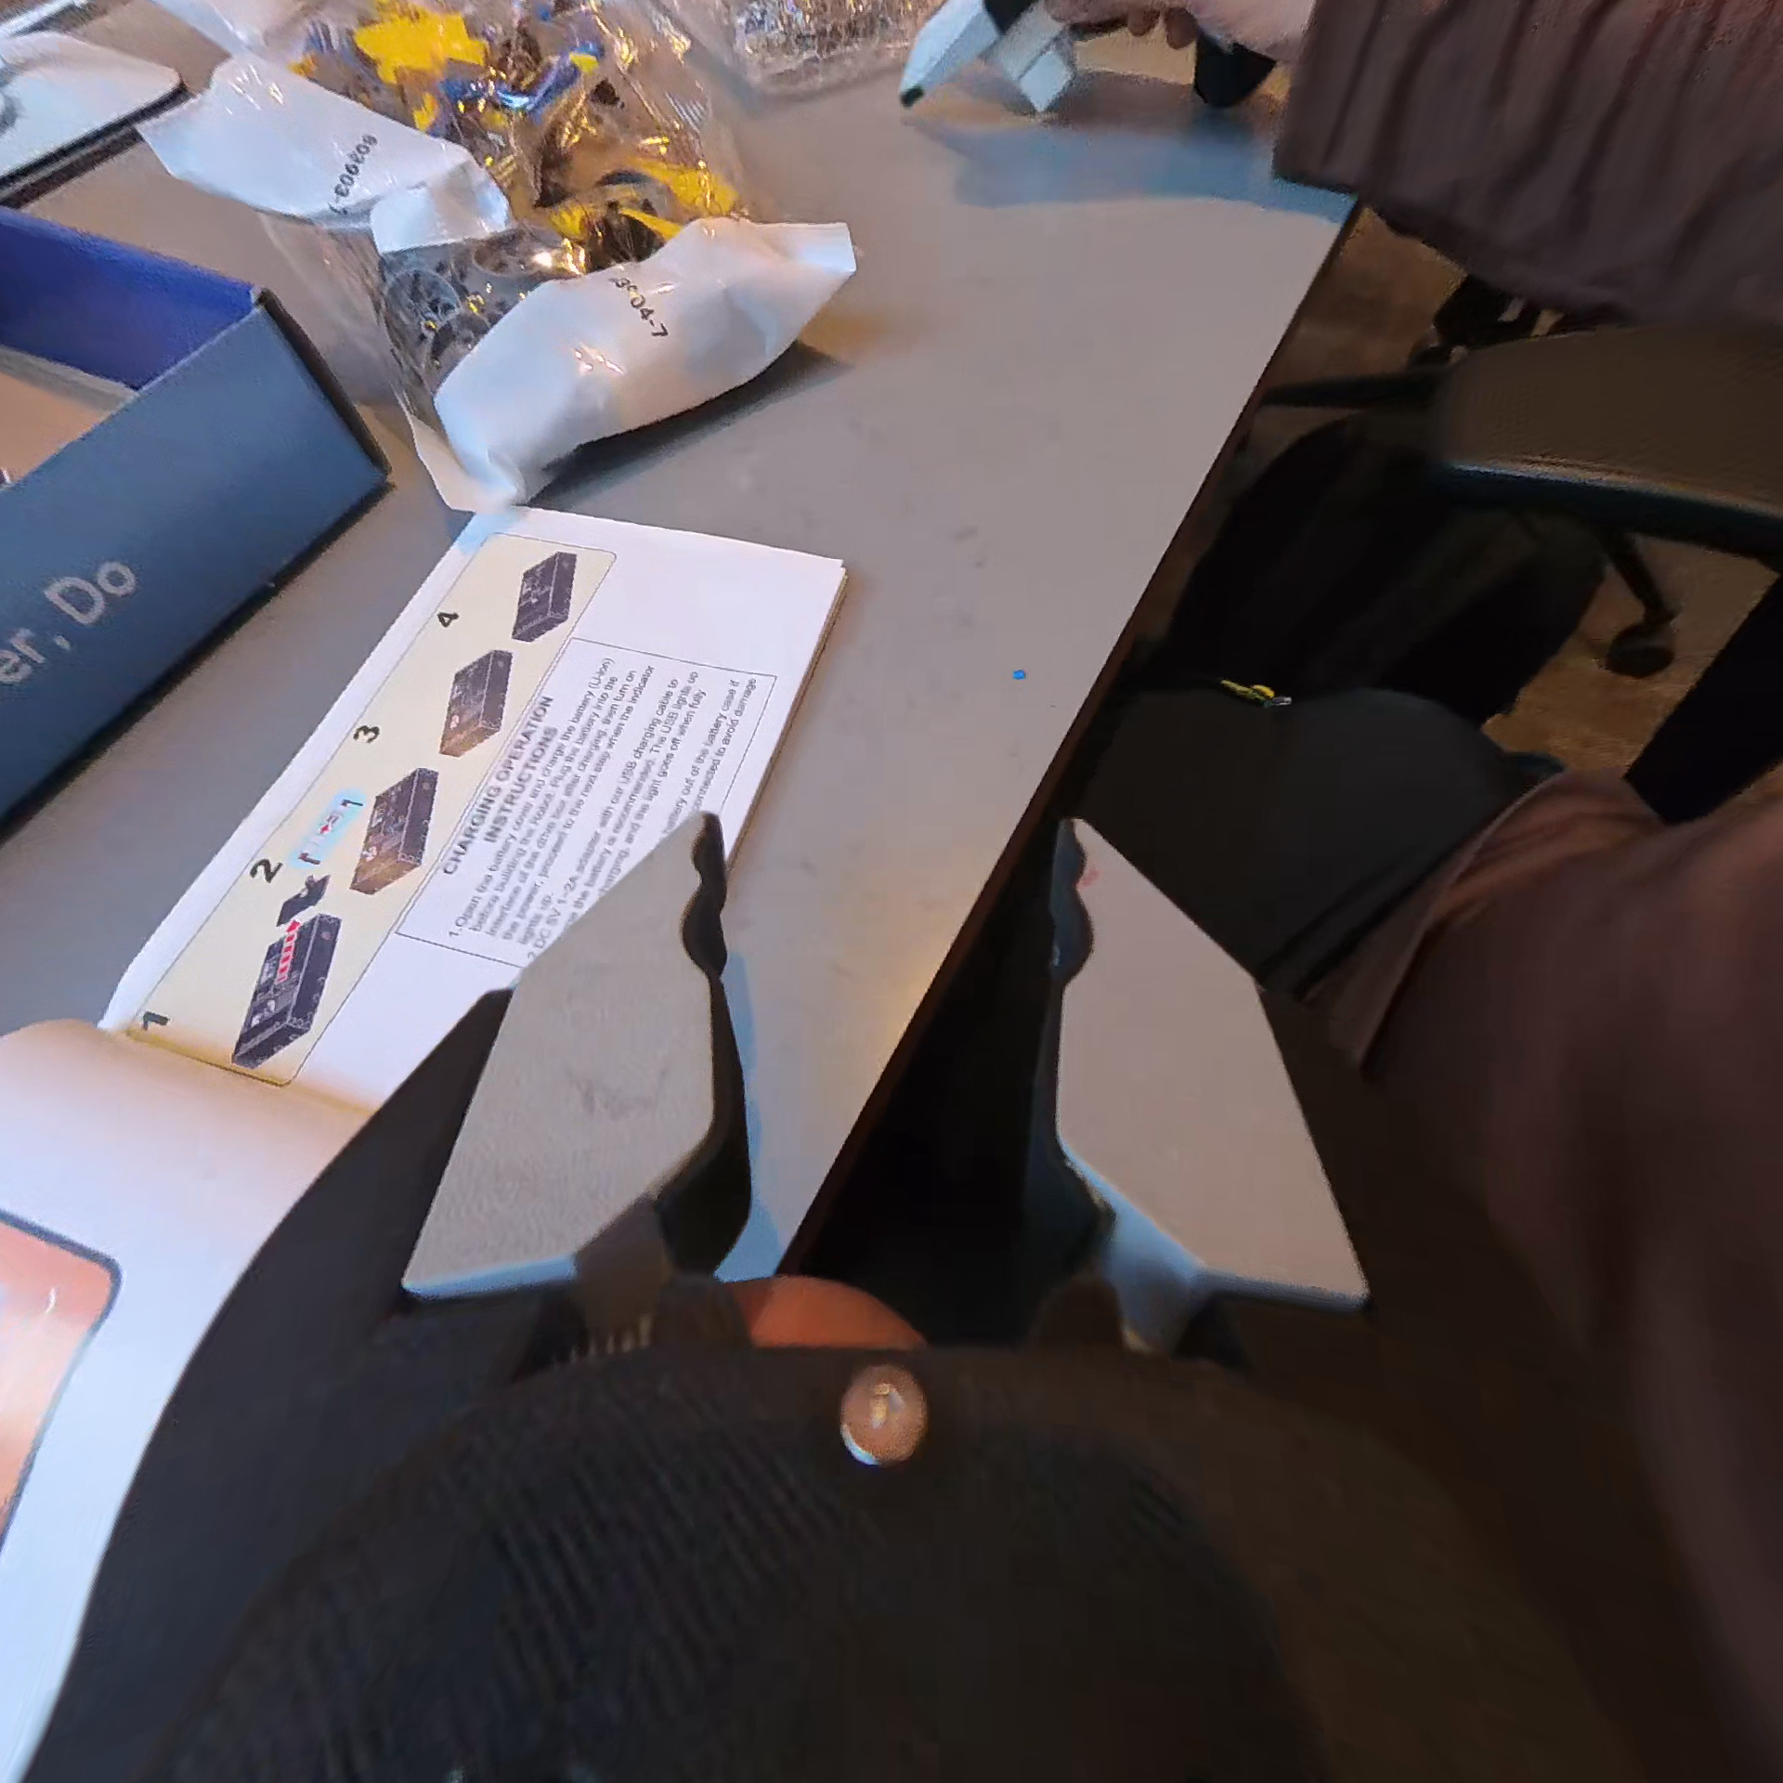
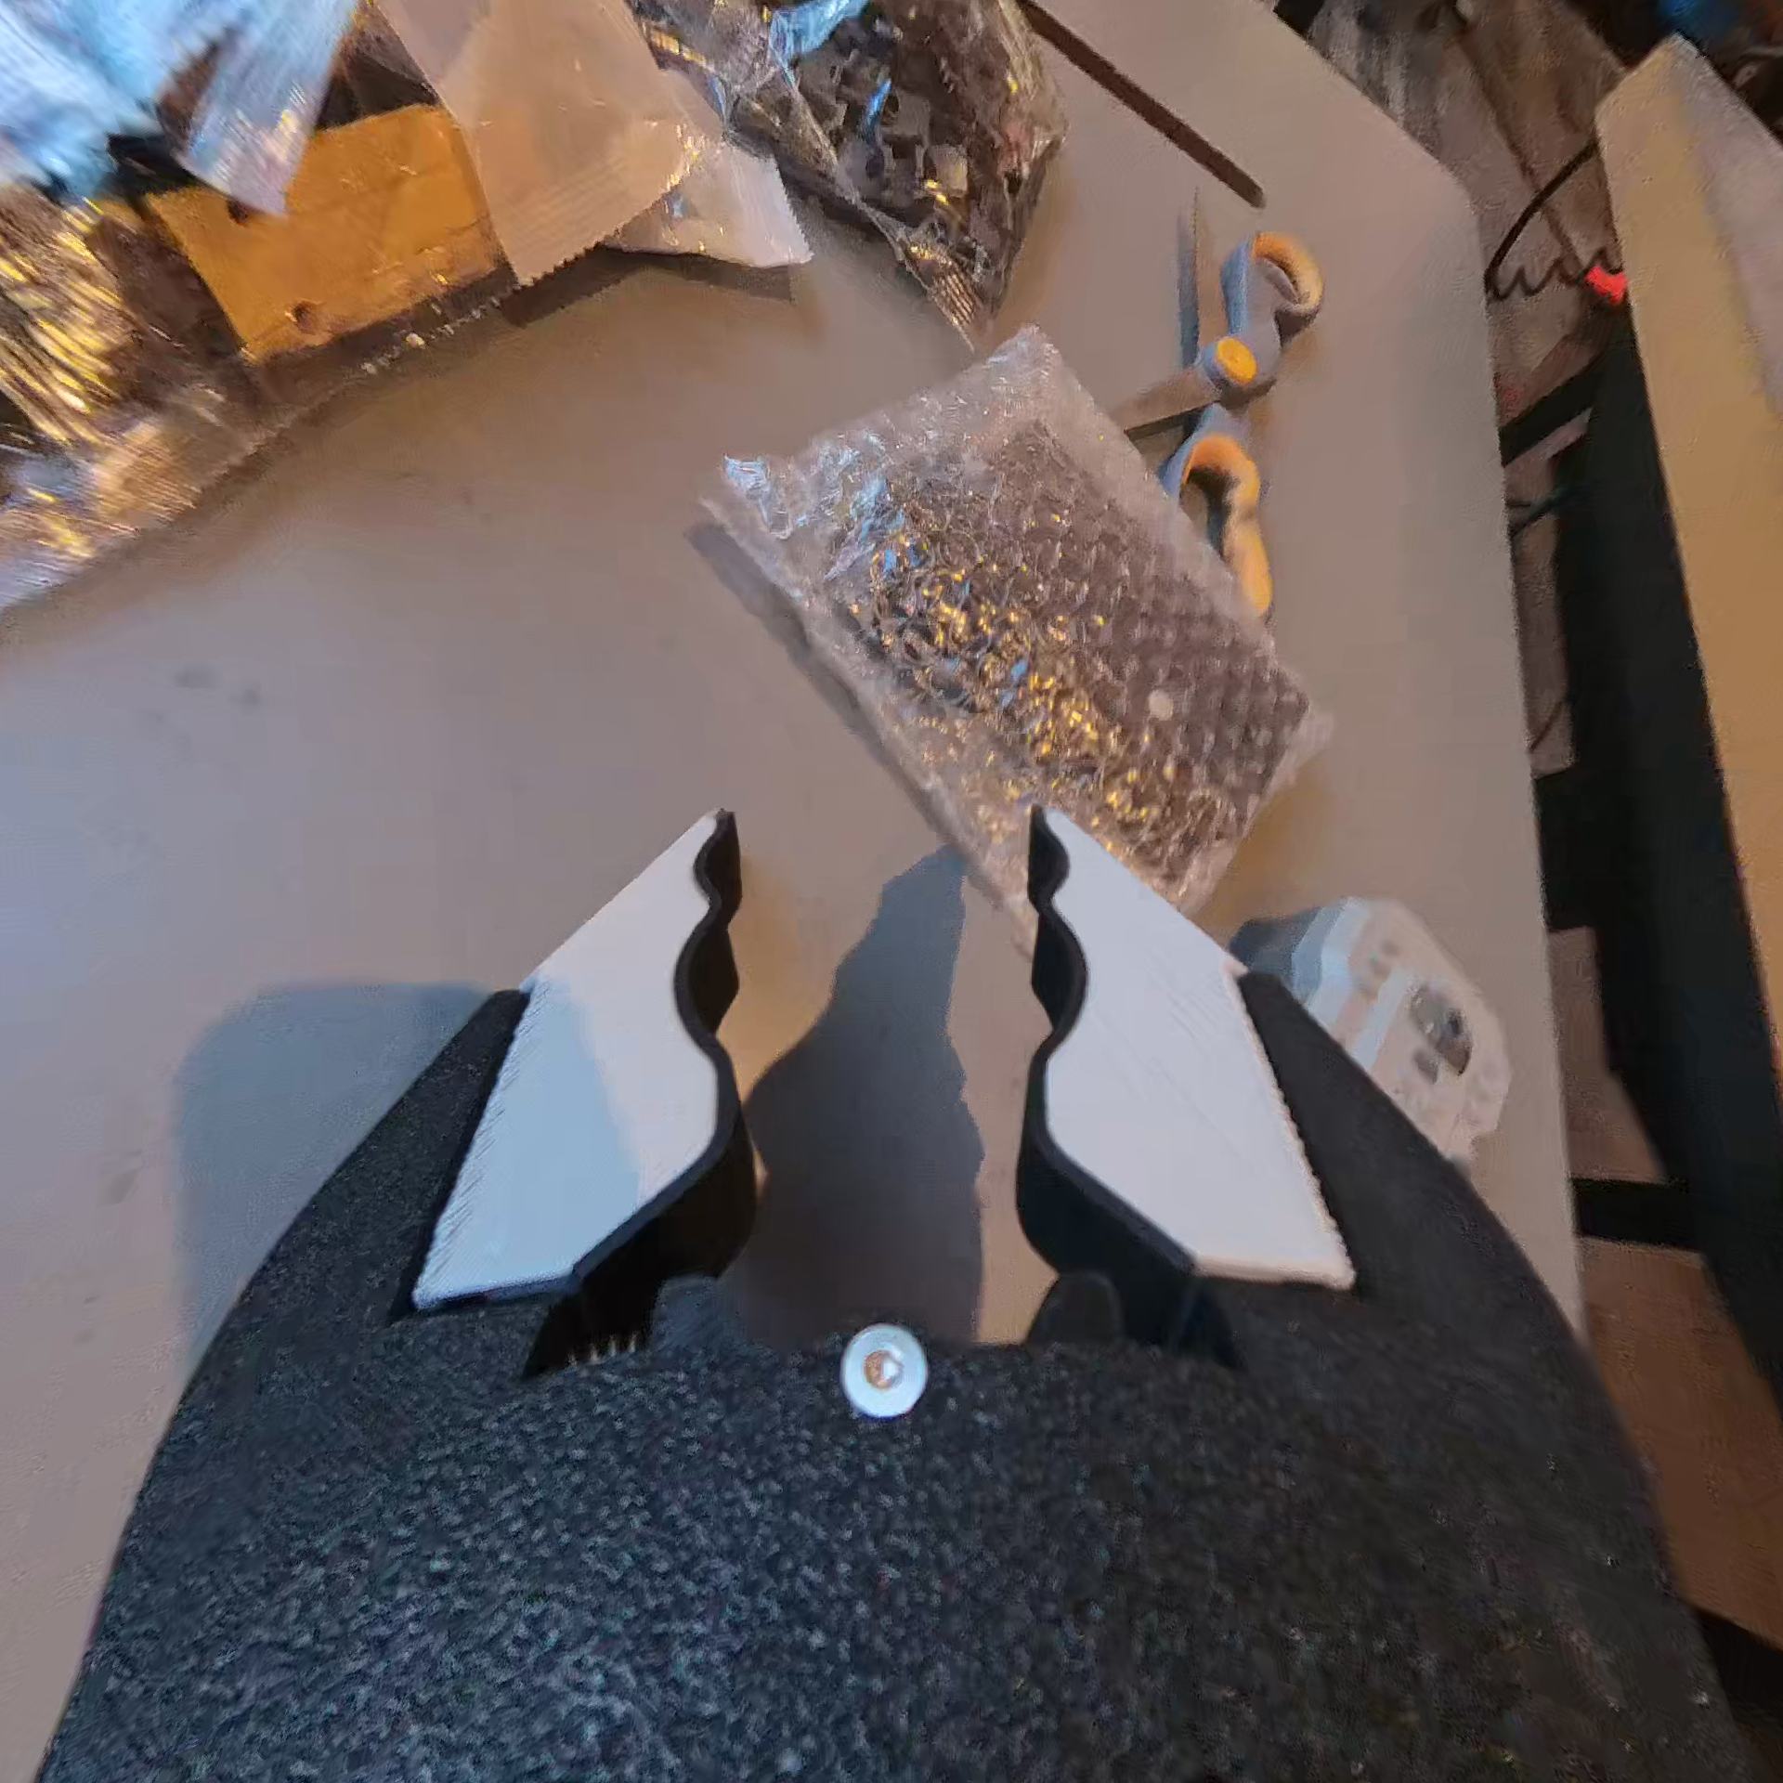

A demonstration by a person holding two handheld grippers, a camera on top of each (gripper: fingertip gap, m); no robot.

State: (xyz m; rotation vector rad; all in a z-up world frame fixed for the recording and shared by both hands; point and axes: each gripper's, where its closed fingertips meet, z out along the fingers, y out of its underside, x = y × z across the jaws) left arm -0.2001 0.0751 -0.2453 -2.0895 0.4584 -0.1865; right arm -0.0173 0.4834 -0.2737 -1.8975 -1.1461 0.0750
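Two tongs hang open and empty over a cluttered grey worktop (image 1: pixel 965 405).

Left tongs (image 1: pixel 883 902) sit over the worktop's near edge, jaws spread wide, one finger above the corner of a white instruction leaflet (image 1: pixel 540 762), the other out past the edge by a person's dark trouser leg (image 1: pixel 1283 820). A blue box (image 1: pixel 145 540) lies left of the leaflet, with clear bags of yellow and dark parts (image 1: pixel 540 193) beyond it. Right tongs (image 2: pixel 883 868) hover with jaws parted just short of a bubble-wrapped dark packet (image 2: pixel 1013 617), not touching it; grey and orange scissors (image 2: pixel 1225 386) lie just beyond the packet, and a small white device (image 2: pixel 1399 1023) rests right of the tongs.
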